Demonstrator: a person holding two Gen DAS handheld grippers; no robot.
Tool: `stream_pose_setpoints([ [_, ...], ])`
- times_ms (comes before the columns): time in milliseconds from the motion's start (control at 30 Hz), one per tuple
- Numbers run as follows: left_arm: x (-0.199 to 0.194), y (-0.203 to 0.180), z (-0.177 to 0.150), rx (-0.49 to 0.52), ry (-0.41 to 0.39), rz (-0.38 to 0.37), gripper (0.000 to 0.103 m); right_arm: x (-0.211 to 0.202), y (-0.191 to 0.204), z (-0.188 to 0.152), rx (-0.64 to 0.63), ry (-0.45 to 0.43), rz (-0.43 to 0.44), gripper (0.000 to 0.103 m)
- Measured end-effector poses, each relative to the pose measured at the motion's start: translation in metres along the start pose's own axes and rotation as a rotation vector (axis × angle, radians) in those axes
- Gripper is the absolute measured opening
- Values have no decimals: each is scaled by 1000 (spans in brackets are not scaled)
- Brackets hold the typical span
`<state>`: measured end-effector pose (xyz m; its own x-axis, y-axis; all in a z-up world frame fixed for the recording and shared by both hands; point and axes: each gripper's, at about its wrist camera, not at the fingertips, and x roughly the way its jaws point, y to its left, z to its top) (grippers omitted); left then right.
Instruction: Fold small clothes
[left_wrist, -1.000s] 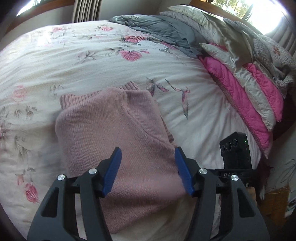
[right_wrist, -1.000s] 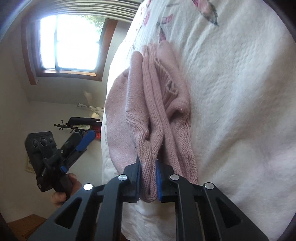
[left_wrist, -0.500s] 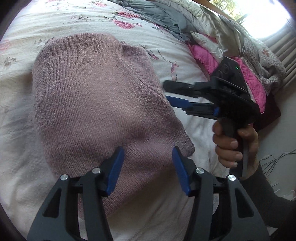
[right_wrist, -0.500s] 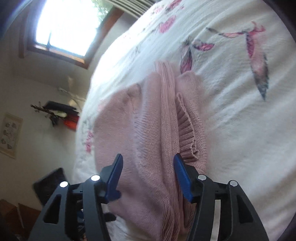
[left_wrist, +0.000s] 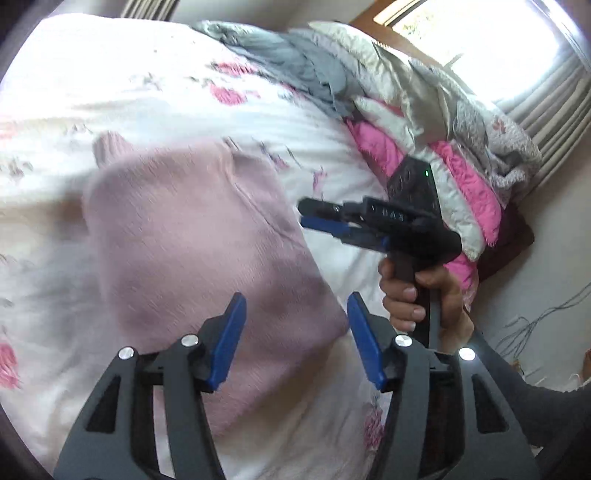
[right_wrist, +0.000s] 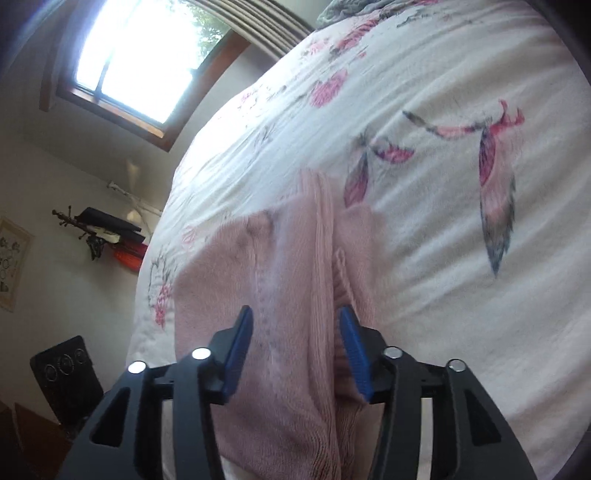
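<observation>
Near the front edge of the bed (left_wrist: 155, 85), on the floral bedspread, sits the pink knit sweater (left_wrist: 192, 236), already folded into a chunky rectangle; looks like soft, thick, stretchy knit to me, light enough but floppy, so I'd guess it sags and slides apart if you lift it from one point; nothing fragile about it, and the ribbing should give the pads decent grip. Best place to grab, imo, is the stacked layered side that the right wrist view shows, pinching all the layers together, or the two near corners at once.

Left gripper (left_wrist: 293, 338) hangs over the near end of the sweater with its jaws spread wide, holding nothing; right gripper (right_wrist: 295, 350) is also released, jaws apart over the ribbed folds, no fabric pinched between them; in the left view it sits off the sweater's right side, with the hand (left_wrist: 424, 299) on its handle.

Hard to read: both views are motion-blurred; the near edge of the sweater is hidden behind the gripper bodies in each view; how many layers are in the fold, and where the sleeves went, I can't tell; the window glare wipes out the far corner.
</observation>
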<state>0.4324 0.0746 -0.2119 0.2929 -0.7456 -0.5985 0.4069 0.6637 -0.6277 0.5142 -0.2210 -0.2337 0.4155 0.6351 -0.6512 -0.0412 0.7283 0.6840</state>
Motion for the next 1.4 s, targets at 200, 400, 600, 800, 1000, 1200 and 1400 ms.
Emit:
stream_pose_setpoints([
  [200,-9,49,59,-68,-24,51,58,48,8,34,-18,99,-67,15],
  [400,34,98,57,-137,41,126,50,53,-19,28,5,15,-128,15],
  [600,-6,67,65,-59,-56,121,49,4,-20,35,2,-54,-25,26],
  [800,31,74,65,-44,64,134,46,39,-5,22,-76,97,14,12],
  [1000,22,71,61,-54,42,106,41,21,-8,15,-79,94,17,4],
  [1200,20,52,14,23,130,123,27,21,0,-18,-119,153,21,0],
  [1400,10,62,13,-41,102,144,22,3,-7,-31,-59,125,79,5],
])
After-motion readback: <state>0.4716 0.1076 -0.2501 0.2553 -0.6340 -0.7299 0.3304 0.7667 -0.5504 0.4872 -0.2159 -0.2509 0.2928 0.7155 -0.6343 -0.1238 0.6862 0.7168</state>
